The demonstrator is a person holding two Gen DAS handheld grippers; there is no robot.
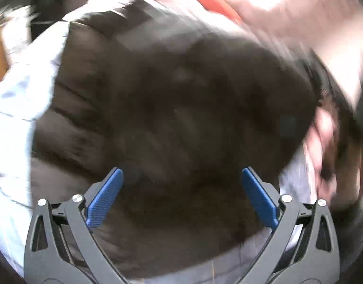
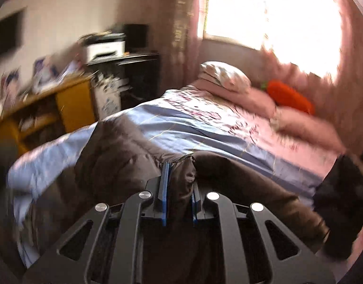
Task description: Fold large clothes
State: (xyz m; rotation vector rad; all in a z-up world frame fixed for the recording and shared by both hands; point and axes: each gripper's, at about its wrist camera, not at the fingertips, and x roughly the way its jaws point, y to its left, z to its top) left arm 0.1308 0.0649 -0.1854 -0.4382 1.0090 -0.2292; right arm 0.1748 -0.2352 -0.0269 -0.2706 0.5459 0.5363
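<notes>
Jaws spread wide, the left gripper (image 1: 182,177) hangs over the dark brown garment (image 1: 172,108), which lies on the pale blue bedspread (image 1: 13,108); the view is blurred. On the right wrist view, the right gripper (image 2: 179,184) pinches a bunched fold of the garment (image 2: 124,165), spread across the bedspread (image 2: 181,123) near the bed's foot.

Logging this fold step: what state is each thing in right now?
Left claw: open, above the brown jacket.
Right claw: shut on a bunch of the brown jacket.
Brown jacket: spread on the blue bedspread.
Pillow: lying at the bed's head.
</notes>
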